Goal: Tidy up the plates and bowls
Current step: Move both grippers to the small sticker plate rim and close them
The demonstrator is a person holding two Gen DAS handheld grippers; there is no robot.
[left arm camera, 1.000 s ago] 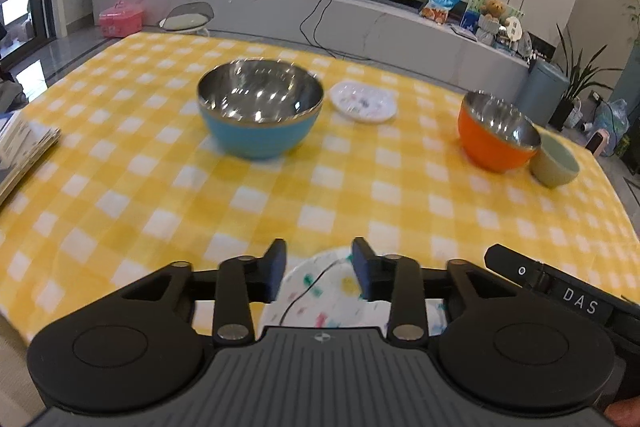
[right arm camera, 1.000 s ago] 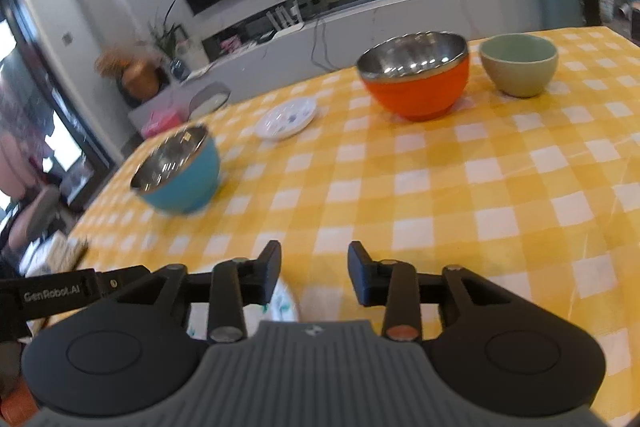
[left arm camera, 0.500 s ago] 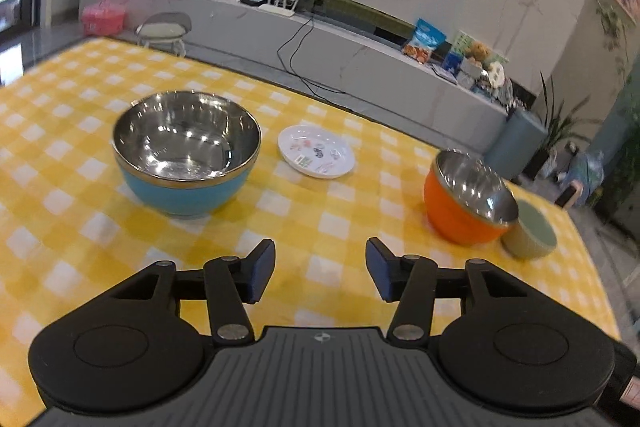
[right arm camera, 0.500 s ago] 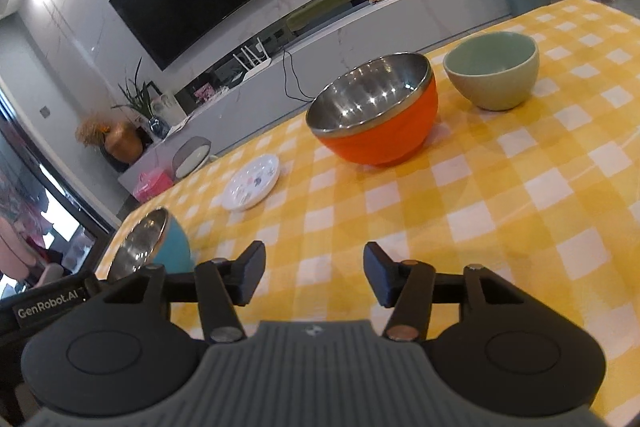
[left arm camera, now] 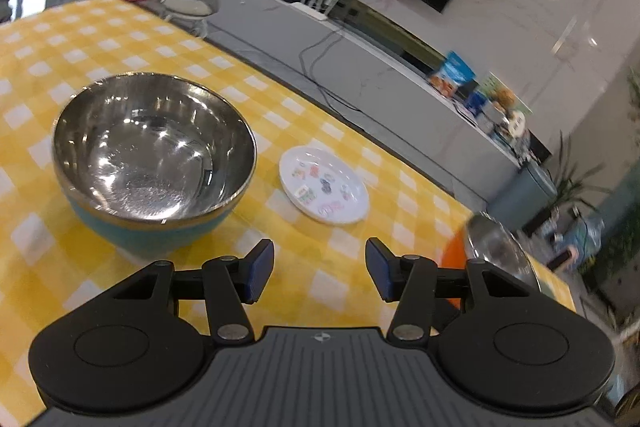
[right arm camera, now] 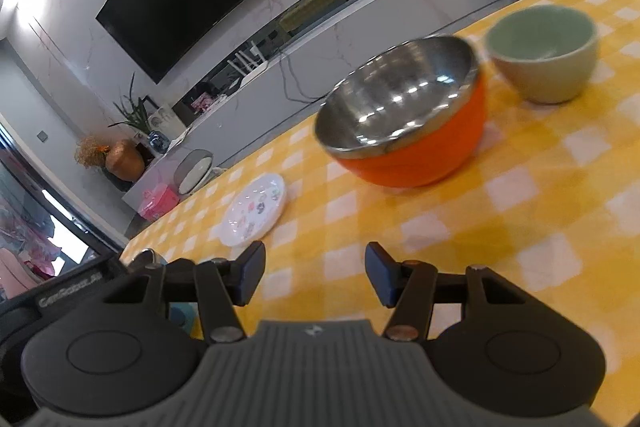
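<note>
We note the left hand-held gripper (left arm camera: 320, 269) with jaws parted about halfway, nothing between the pads; they have just been opening. Blue steel-lined bowl (left arm camera: 154, 163) sits ahead-left of it, small patterned plate (left arm camera: 324, 185) straight ahead, orange bowl (left arm camera: 490, 253) at its right finger, all on the yellow-checked worktop (left arm camera: 120, 39).

Right hand-held gripper (right arm camera: 315, 273) likewise half open and empty, jaws just widened. Orange bowl (right arm camera: 404, 119) ahead, pale green bowl (right arm camera: 544, 53) just beside it to the right, plate (right arm camera: 256, 209) ahead-left.

Versus a second ago: the confetti plate seen under both grippers is out of view; bowls appear nearer.
</note>
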